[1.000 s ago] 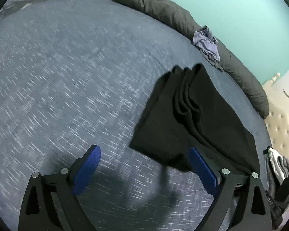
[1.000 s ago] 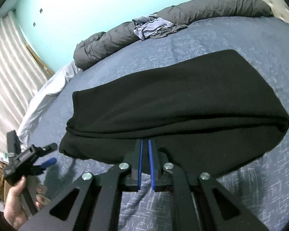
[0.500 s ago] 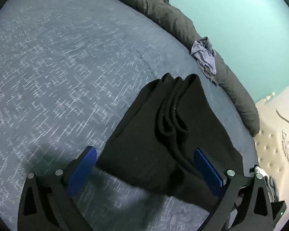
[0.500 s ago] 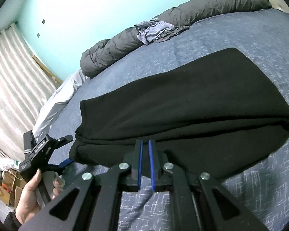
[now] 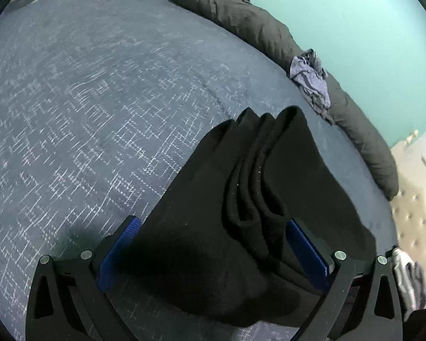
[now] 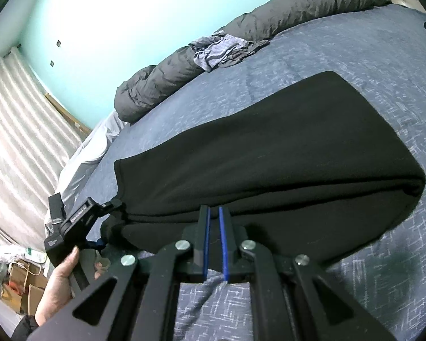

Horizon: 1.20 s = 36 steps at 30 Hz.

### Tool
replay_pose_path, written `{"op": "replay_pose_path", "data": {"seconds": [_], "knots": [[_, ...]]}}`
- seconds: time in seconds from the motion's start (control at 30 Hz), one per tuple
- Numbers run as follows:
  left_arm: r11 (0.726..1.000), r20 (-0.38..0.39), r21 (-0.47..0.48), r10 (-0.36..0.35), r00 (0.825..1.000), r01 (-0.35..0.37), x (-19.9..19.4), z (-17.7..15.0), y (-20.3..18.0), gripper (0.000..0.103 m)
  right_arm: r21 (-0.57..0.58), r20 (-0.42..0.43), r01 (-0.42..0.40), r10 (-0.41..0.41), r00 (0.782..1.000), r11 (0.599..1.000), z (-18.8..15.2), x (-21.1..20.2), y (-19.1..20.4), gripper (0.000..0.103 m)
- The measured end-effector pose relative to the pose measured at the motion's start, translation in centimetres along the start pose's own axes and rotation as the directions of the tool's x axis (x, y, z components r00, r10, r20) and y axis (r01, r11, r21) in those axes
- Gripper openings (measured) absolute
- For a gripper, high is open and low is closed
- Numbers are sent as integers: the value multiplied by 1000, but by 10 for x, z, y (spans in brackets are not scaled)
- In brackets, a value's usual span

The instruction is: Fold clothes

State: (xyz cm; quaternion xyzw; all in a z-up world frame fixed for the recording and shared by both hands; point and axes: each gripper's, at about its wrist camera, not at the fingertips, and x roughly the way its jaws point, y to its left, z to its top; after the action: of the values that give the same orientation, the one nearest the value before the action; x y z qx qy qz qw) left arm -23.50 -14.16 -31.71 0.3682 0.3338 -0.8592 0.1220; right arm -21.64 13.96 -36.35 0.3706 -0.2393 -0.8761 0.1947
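Left wrist: jaws straddle black garment (image 5: 213,213) (folded).

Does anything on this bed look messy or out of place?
Yes: a crumpled bluish-grey garment lies loose on the rolled grey duvet at the bed's far edge, unfolded. The black garment by the grippers is folded, though its stacked layers splay unevenly at one end.

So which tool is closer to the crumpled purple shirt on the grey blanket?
Probably left. The left tool straddles the black garment's end; the shirt lies past it. The right tool sits across the garment's whole width.
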Motion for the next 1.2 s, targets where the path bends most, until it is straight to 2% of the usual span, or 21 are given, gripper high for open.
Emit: {"op": "replay_pose_path", "data": {"seconds": [0.4, 0.57, 0.63, 0.77, 0.97, 1.2], "knots": [[1000, 18, -1, -17, 1000, 17, 4, 5, 1, 102, 22, 24, 11, -12, 1000, 1000, 4, -12, -10, 8], [999, 24, -22, -42, 999, 43, 0, 8, 5, 75, 28, 35, 18, -19, 999, 999, 7, -17, -12, 8], [998, 21, -24, -63, 998, 64, -1, 8, 6, 70, 28, 39, 23, -25, 999, 999, 8, -18, -12, 8], [994, 19, -23, -103, 995, 103, -4, 10, 4, 51, 28, 45, 34, -35, 998, 999, 9, -20, -13, 7], [989, 40, -7, -150, 988, 150, -16, 13, -4, 37, 37, 68, 59, -62, 996, 998, 15, -25, -22, 8], [983, 82, 47, -183, 980, 179, -39, 16, -21, 29, 42, 119, 88, -92, 989, 995, 26, -38, -43, 8]]}}
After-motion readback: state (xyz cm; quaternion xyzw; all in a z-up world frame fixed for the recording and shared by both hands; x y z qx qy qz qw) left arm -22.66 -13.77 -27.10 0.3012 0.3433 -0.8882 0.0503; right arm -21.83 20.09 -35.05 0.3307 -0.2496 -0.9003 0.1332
